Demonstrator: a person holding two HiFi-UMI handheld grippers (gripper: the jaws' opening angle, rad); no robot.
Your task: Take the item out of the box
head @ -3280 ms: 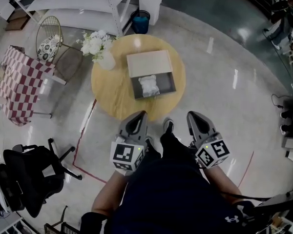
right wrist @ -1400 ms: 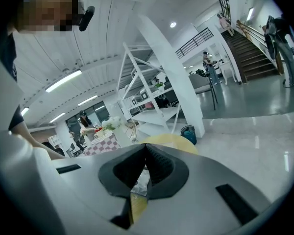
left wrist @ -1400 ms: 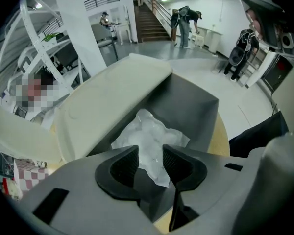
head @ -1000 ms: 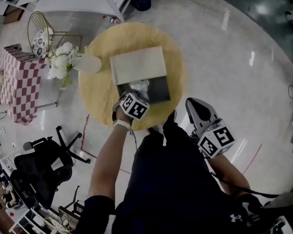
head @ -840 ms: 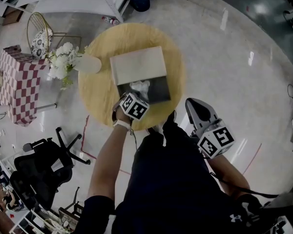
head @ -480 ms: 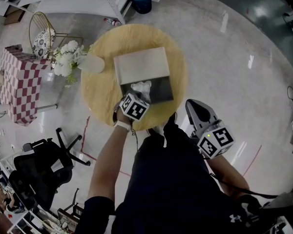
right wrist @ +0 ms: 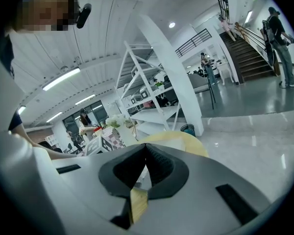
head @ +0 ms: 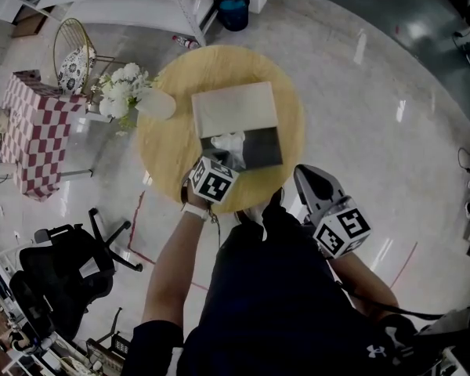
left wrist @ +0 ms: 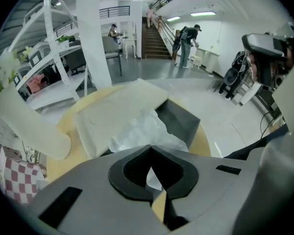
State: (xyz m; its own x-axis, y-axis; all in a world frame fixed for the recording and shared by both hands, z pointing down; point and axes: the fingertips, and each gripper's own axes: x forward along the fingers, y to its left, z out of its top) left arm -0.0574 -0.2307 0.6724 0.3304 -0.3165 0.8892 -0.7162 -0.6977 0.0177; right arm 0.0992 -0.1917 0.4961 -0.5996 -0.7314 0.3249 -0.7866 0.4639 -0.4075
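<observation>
A dark grey box (head: 263, 149) lies on the round wooden table (head: 168, 143), its beige lid (head: 235, 110) folded back at the far side. Inside, at the left, is a white plastic-wrapped item (head: 229, 141). My left gripper (head: 222, 160) reaches in over the box's near left corner. In the left gripper view the crumpled white wrap (left wrist: 137, 133) runs right up to the left gripper (left wrist: 151, 150), whose jaws are shut on it. My right gripper (head: 306, 178) hangs by my right leg, off the table, shut with nothing in it; the right gripper view shows the right gripper (right wrist: 146, 147) with its tips meeting.
A white vase of flowers (head: 127, 92) stands at the table's left edge. On the floor to the left are a checked cloth-covered stand (head: 30, 131), a wire chair (head: 73, 52) and a black office chair (head: 53, 276). A blue bin (head: 237, 10) sits beyond the table.
My left gripper went from beside my body out to the box and stays at its near left corner. The white item has bunched toward the box's left side. The right gripper barely moved.
</observation>
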